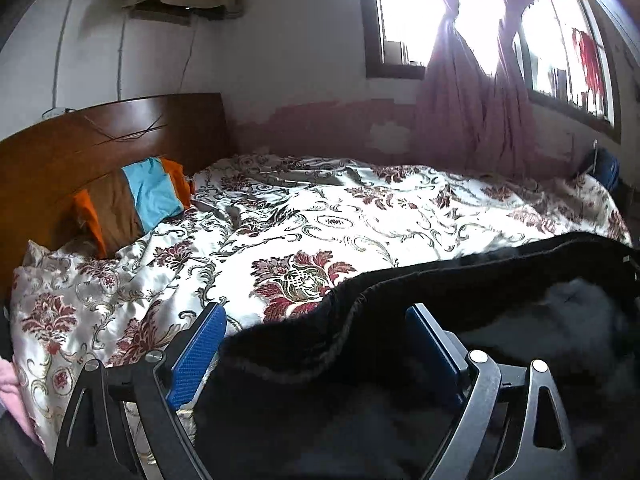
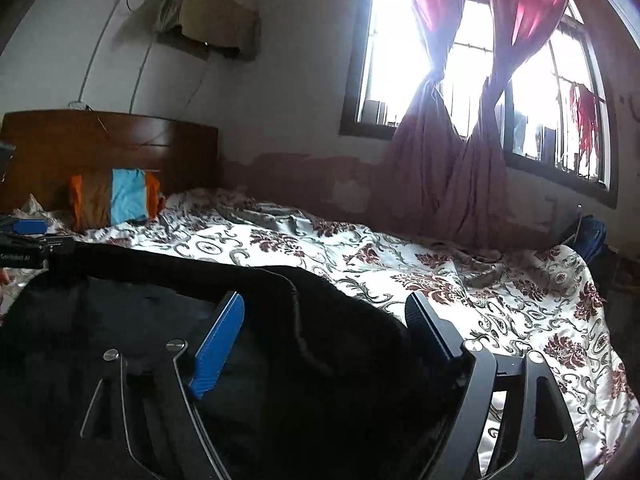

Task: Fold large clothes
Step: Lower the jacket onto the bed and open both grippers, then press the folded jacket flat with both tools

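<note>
A large black garment (image 1: 460, 288) with a fuzzy lining lies on the near side of the bed, its trimmed edge running across the floral bedspread. My left gripper (image 1: 316, 320) is open, its blue-padded jaws spread wide over the garment's left edge. The same garment (image 2: 160, 320) fills the lower left of the right wrist view. My right gripper (image 2: 326, 312) is open, jaws wide apart over the garment's right edge. The left gripper (image 2: 24, 236) shows at the far left of the right wrist view.
The bed has a white and red floral bedspread (image 1: 320, 216), a wooden headboard (image 1: 100, 140) and an orange, brown and blue pillow (image 1: 132, 200). Red curtains (image 2: 460, 152) hang at the window behind. A blue bag (image 2: 588, 236) sits at the far right bed corner.
</note>
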Motion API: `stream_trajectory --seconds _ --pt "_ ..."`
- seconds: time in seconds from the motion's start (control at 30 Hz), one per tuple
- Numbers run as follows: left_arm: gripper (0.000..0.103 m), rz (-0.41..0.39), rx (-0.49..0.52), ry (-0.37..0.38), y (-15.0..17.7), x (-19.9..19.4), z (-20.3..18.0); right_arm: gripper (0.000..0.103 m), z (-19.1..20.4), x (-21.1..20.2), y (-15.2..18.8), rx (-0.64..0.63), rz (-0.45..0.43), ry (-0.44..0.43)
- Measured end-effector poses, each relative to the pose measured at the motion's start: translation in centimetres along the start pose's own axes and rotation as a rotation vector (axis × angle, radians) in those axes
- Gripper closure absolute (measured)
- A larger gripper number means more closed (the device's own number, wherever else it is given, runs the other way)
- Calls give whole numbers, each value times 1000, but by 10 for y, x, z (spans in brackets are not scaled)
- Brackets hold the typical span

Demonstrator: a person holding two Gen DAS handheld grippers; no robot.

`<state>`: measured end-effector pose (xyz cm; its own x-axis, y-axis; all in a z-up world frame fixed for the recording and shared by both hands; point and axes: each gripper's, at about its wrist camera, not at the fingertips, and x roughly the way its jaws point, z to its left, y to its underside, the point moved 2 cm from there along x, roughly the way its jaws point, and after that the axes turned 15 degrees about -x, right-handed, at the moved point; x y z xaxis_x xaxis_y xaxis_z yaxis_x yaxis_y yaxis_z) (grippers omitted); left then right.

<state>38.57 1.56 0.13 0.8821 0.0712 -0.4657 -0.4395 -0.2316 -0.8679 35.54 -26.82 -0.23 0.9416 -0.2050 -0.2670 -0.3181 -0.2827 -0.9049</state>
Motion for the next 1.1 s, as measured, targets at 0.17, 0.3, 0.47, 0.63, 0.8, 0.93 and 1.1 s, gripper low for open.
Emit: stream_trajectory --seconds 0.17,0.3,0.47,0.63,0.8,0.93,1.1 --pt "9 -51 -17 36 1 -34 4 14 -5 -33 8 34 -28 -60" --pt "5 -79 -20 86 19 -64 12 12 5 -56 25 12 -16 -146" --pt "2 0 -32 178 65 -85 13 11 29 -62 46 -36 55 -301" --pt "2 138 -33 216 99 -66 7 11 43 -37 56 -45 160 -390" --pt "2 165 -30 177 99 -35 1 11 49 -9 44 -101 215 -376" --pt "2 131 -29 157 86 -12 -12 11 51 25 27 -151 254 -348" --pt "2 122 -18 125 70 16 -28 11 34 77 27 -103 322 -292"
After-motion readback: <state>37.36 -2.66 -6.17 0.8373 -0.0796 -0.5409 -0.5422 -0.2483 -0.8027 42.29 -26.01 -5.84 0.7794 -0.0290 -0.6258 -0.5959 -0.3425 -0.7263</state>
